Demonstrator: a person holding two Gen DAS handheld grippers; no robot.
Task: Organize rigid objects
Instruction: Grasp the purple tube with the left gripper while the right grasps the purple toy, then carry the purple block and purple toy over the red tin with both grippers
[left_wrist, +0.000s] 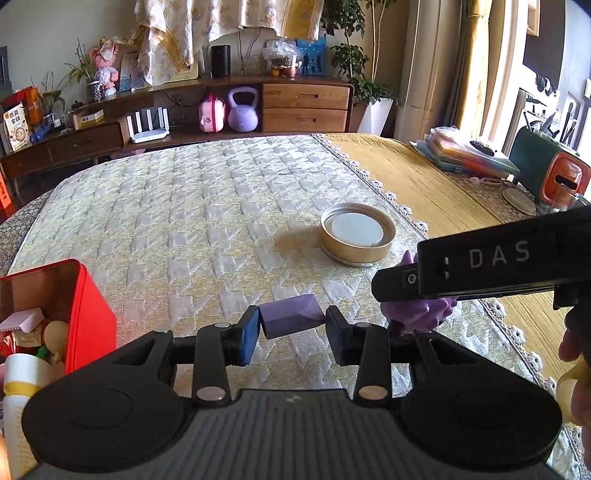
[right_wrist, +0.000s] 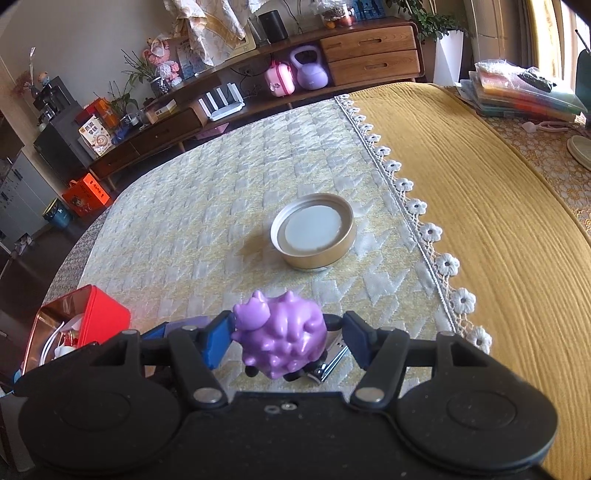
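Note:
My left gripper (left_wrist: 291, 332) is open around a small purple block (left_wrist: 290, 320) that lies on the quilted cloth; its pads stand close on either side. My right gripper (right_wrist: 284, 341) is open around a purple spiky toy figure (right_wrist: 282, 338), which sits on the cloth with a gap at the right pad. The toy also shows in the left wrist view (left_wrist: 417, 314) under the right gripper's body. A metal nail clipper (right_wrist: 330, 360) lies just behind the toy. A red tin box (left_wrist: 86, 306) with several items inside stands at the left.
A round gold tin lid (left_wrist: 356, 240) lies upside down mid-cloth, also in the right wrist view (right_wrist: 314, 230). A yellow cloth (right_wrist: 480, 206) with a lace edge covers the right side. Stacked plastic folders (left_wrist: 469, 155) and an orange appliance (left_wrist: 561, 181) stand far right.

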